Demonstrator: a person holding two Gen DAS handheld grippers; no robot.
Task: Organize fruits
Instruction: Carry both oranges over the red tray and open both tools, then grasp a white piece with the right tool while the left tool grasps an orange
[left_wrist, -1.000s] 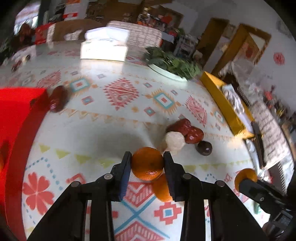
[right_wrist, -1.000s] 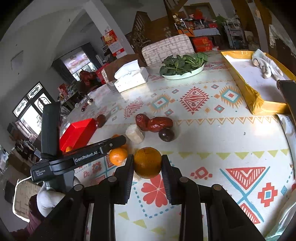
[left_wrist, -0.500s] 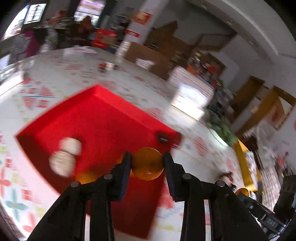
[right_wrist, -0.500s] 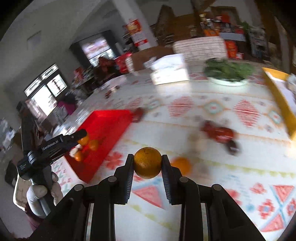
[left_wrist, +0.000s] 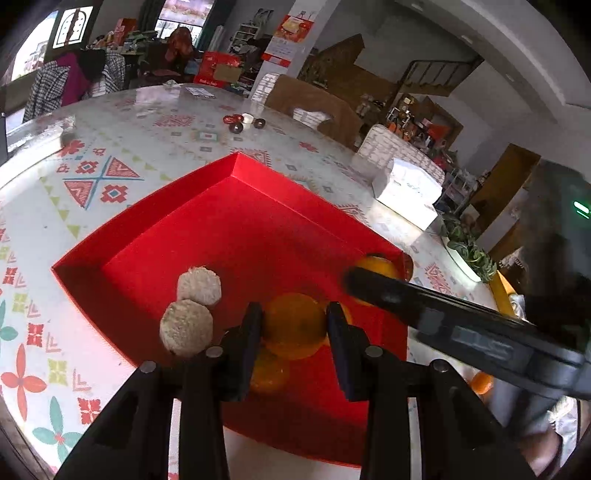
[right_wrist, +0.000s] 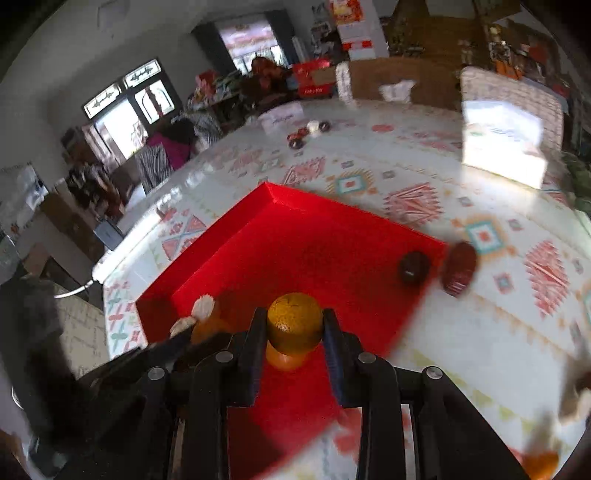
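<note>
Both oranges are over the red tray (left_wrist: 207, 206), so the step in hand looks like delivery. The left claw (left_wrist: 294, 325) grips an orange (left_wrist: 293, 319) above the tray's near side, beside 2 pale round pieces (left_wrist: 192, 310). The right claw (right_wrist: 294, 325) grips a second orange (right_wrist: 294, 321) above the tray's near edge. Next, each should lower and release into bare tray floor. No writing is readable; the label on the right claw's arm is blurred.

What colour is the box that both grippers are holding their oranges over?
The box is bright red, inside and out; the left wrist view shows it best.
</note>
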